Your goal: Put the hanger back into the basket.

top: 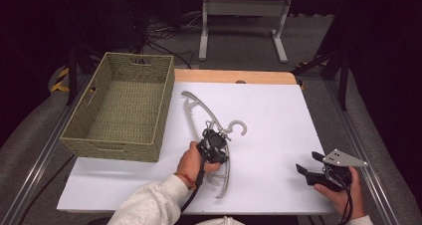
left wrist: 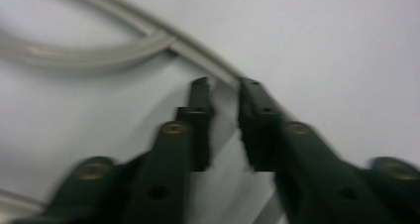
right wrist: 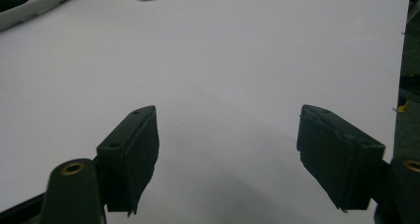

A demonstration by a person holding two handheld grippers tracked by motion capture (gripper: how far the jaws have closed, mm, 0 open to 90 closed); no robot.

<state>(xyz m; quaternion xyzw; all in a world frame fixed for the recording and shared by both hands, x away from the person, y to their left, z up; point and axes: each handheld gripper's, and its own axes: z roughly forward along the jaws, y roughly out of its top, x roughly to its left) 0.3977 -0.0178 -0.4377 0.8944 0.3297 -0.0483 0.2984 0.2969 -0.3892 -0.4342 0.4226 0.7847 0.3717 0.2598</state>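
The hanger lies flat on the white table, just beside the basket at its right. It looks like light, stiff plastic, thin and a little slippery, so I judge a narrow bar is the best place to hold. The left gripper has its jaws nearly closed around one thin bar of the hanger, in its middle part. The right gripper rests well apart from the hanger, jaws wide and empty.

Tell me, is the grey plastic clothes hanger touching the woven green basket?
Apart. In the high view, white table surface shows between the grey plastic clothes hanger and the woven green basket.
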